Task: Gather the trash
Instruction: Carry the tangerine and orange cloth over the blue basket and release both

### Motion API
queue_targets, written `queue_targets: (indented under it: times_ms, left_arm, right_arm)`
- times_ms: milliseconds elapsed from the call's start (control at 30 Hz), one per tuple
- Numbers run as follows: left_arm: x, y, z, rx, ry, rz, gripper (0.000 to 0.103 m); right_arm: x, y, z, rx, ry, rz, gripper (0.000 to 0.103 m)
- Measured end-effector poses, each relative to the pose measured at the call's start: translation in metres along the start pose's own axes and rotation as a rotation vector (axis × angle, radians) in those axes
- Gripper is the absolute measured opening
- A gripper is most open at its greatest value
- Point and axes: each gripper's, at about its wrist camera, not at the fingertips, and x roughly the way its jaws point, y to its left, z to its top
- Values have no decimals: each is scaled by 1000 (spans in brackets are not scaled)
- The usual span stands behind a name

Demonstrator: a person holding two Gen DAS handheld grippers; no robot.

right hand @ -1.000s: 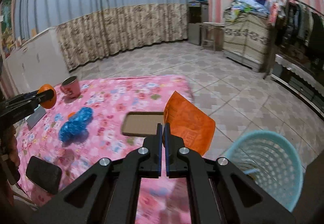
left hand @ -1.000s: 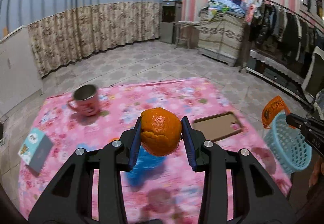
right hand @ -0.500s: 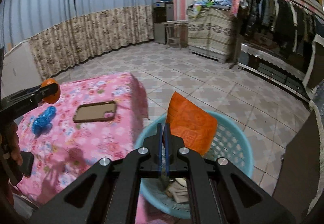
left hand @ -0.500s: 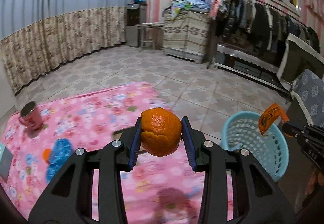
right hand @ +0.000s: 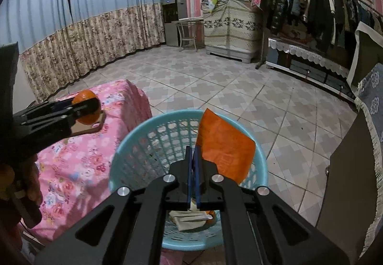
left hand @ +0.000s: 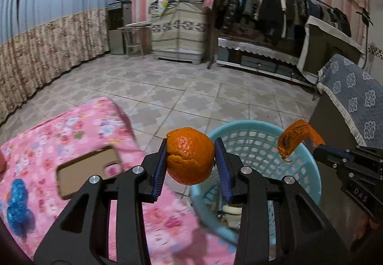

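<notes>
— Where's our trash?

— We hold an orange peel (left hand: 190, 156) clamped in the left gripper (left hand: 190, 164), at the basket's nine o'clock rim. The right gripper (right hand: 193, 164) pinches an orange wrapper (right hand: 225, 147) directly over the blue laundry-style basket (right hand: 134, 145).

— What's done?

— Papers already lie in the basket's bottom. Both pieces await release, we judge; a blue crumpled bag (left hand: 18, 207) remains on the pink counter (left hand: 79, 126), at the phone case's (left hand: 88, 169) eight o'clock.

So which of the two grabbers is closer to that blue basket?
Right. The right gripper holds an orange wrapper directly over the blue basket; the left gripper, holding orange peel, is beside its rim, nearer the table.
</notes>
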Motion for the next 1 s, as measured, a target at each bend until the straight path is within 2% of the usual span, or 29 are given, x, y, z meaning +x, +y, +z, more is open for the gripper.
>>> queue_targets:
  times_ms: [300,367,433,500,700,867,1000]
  left_arm:
    - [30,-31,2,14,7,-66,39]
    - [30,-32,6,8,0,-70,54]
    - [23,-30,9,4,-35,-27,82]
    - [18,-26,11,-3,-55,5,89]
    - [2,-1,11,-29,-65,51,98]
    - [-14,18,3,-14,-62,99,98]
    - [-27,38,-7,-32,-61,136,98]
  right_arm:
    - [13,-17,-7,34,17,-4,2]
    - [14,-18,-8,36,18,-4,2]
    - [15,-18,-8,36,20,-5,2]
    - [17,-17,-9,38,24,-2,2]
    - [21,-5,-11,27,32,8,2]
    - [30,4,-10,17,46,25,3]
    - [45,7,-12,18,77,-1,6]
